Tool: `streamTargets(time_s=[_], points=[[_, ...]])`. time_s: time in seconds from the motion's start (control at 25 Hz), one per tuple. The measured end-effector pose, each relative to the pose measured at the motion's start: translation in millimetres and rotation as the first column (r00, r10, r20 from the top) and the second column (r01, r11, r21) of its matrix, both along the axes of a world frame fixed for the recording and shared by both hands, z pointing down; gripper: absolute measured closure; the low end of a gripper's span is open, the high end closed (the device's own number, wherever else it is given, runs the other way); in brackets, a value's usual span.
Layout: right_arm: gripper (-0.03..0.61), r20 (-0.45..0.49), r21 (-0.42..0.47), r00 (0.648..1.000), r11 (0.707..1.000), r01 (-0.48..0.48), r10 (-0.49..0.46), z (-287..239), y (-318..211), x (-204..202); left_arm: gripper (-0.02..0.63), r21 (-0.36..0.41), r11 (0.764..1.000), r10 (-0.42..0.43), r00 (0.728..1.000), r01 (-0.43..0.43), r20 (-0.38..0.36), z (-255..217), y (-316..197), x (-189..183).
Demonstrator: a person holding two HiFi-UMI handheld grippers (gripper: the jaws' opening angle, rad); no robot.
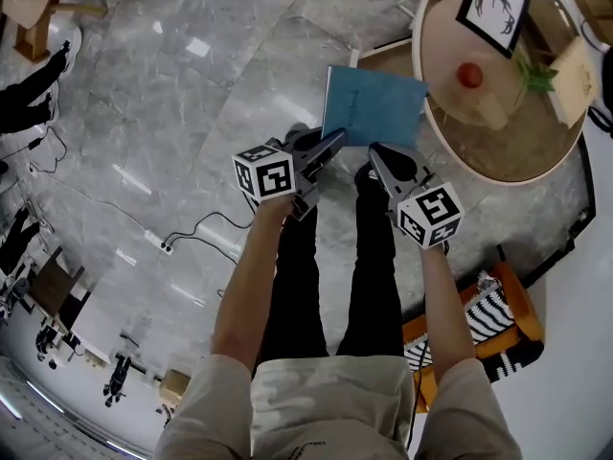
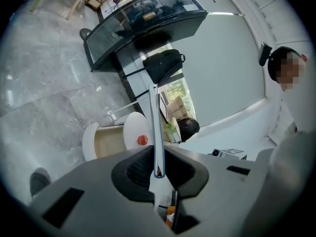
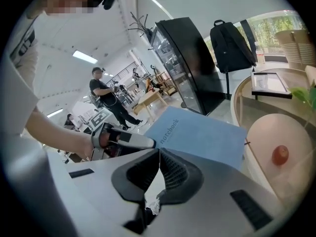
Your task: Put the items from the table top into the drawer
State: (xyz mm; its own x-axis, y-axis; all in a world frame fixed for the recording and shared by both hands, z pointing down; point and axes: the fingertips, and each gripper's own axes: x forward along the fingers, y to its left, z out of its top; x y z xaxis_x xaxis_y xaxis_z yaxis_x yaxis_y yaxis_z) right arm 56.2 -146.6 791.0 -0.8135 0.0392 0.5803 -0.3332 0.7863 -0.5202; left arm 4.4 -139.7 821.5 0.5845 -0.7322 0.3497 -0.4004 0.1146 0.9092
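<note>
Thin blue notebook, roughly level above the floor, one corner pinched in the left tongs.

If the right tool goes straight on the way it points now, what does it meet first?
Most likely the blue notebook that the left tool holds, close ahead; exact depth is unclear.

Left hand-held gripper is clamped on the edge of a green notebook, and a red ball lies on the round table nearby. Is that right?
Not quite. The notebook is blue, not green, as the head view shows. The rest holds: the left hand-held gripper is clamped on its edge, and the red ball lies on the round table nearby.
</note>
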Motion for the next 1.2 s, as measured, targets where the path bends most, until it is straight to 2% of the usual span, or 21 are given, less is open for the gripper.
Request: streamTargets(time_s=[0.2,0.48,0.68,0.84,0.96,1.2], points=[[0.545,0.010,-0.018,0.999,0.999,0.039,-0.039,2,12,-9,0.558,-0.029,0.999,-0.015,1.000,0.015,-0.001,8,19,-13],[0.545,-0.001,-0.027,0.997,0.997,0.074,-0.074,13,5,1,0.558,-0.152,0.988,-0.031,0.999,0.034,0.024,56,31,-9],[0.545,-0.012,-0.050,0.999,0.998,0.046,-0.046,41,-4,21,0.558,-0.219,0.972,-0.080,0.996,0.085,0.032,108,11,11],[0.545,-0.047,-0.036,0.995,0.996,0.083,-0.085,70,-3,37,0.558,-0.246,0.961,-0.122,0.992,0.128,0.038,164,-11,31],[0.545,-0.050,-0.022,0.994,0.996,0.091,-0.092,84,-8,55,0.558,-0.245,0.963,-0.104,0.993,0.113,0.049,207,-36,51],[0.545,-0.047,-0.014,0.995,0.997,0.082,-0.082,113,-5,79,0.558,-0.226,0.970,-0.077,0.994,0.092,0.077,253,-82,77]])
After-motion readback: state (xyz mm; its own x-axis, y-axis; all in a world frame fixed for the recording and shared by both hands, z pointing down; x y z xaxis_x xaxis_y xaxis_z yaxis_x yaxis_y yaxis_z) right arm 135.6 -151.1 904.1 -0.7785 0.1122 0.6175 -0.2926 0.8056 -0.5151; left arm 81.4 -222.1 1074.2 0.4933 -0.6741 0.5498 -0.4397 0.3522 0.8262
